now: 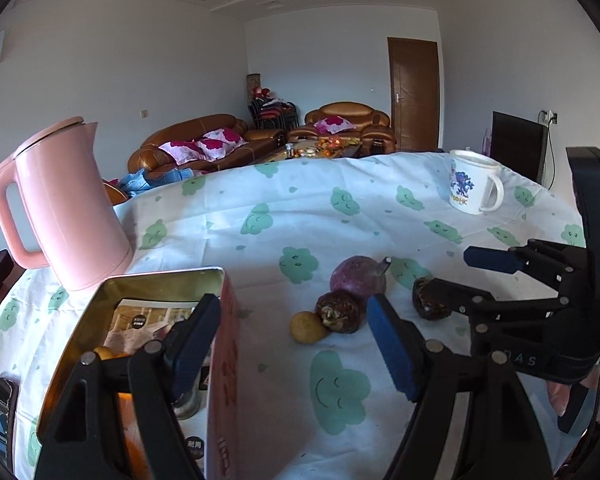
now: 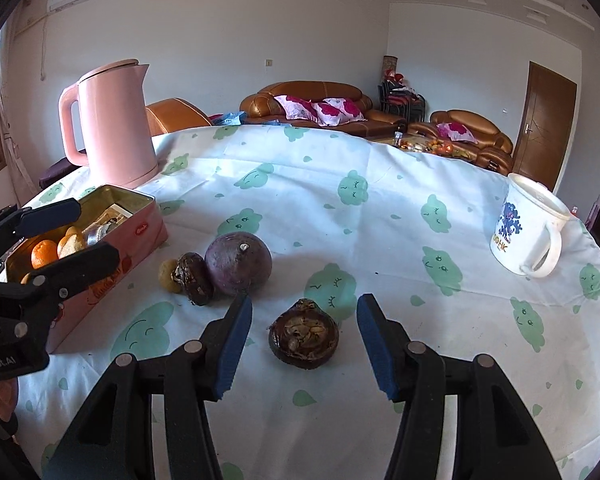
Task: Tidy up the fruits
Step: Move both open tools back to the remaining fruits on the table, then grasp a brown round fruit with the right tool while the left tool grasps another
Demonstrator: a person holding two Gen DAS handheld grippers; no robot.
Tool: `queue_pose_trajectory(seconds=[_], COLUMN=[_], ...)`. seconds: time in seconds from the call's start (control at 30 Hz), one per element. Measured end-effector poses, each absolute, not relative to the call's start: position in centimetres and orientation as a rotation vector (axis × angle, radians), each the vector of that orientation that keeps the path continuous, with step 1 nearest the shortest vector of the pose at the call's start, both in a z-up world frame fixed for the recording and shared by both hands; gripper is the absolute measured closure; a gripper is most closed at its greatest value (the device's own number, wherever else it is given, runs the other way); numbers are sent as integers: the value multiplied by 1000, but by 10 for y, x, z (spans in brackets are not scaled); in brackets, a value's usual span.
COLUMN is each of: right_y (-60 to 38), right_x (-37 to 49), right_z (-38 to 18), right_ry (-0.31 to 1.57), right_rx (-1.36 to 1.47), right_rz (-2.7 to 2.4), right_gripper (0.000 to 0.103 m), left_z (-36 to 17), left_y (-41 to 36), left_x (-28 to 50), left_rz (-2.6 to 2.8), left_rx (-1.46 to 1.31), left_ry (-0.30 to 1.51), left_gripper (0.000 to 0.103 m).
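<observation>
A pink tin [image 2: 140, 236] stands at the table's left, holding an orange [image 2: 44, 254] and other small items. My left gripper [image 1: 296, 344] is open, one finger over the tin [image 1: 160, 276], the other over the cloth; nothing is held. Beside the tin lie a small yellow fruit [image 1: 306, 326], a dark brown fruit [image 1: 338, 312] and a round purple fruit [image 1: 358, 280]. A second dark brown fruit [image 2: 304, 338] lies apart, between the fingers of my right gripper [image 2: 305, 346]. That gripper is open, with a gap on each side of the fruit.
A pink kettle [image 2: 112, 120] stands behind the tin. A white mug [image 2: 528, 228] sits at the far right near the table edge. A phone [image 1: 2, 400] lies at the left edge. Sofas and a low table stand beyond the cloth-covered table [image 2: 380, 240].
</observation>
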State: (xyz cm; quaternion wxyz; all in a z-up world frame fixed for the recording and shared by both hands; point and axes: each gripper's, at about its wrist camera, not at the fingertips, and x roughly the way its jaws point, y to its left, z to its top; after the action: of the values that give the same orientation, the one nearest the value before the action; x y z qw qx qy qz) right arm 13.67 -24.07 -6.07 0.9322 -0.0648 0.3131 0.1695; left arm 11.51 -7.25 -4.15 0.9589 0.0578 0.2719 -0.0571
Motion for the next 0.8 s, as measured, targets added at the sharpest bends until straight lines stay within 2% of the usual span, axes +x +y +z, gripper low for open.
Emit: queue_pose_trajectory(seconds=[0.17, 0.43, 0.53, 0.63, 0.8], right_y=[-245, -248, -245, -244, -244], right_x=[147, 157, 158, 159, 160], right_z=[-67, -75, -77, -78, -79], right_ry=[700, 772, 784, 798, 804], right_rx=[-104, -70, -77, -81, -79], right_rz=[348, 364, 368, 376, 388], right_gripper=[47, 47, 47, 56, 59], left_z=[-55, -77, -80, -81, -78], left_y=[-81, -97, -102, -104, -103], left_x=[136, 166, 172, 175, 171], left_rz=[-146, -204, -222, -218, -241], left_rx=[113, 132, 143, 152, 149], left_ry=[619, 751, 772, 775, 756], left_gripper=[26, 44, 45, 48, 67])
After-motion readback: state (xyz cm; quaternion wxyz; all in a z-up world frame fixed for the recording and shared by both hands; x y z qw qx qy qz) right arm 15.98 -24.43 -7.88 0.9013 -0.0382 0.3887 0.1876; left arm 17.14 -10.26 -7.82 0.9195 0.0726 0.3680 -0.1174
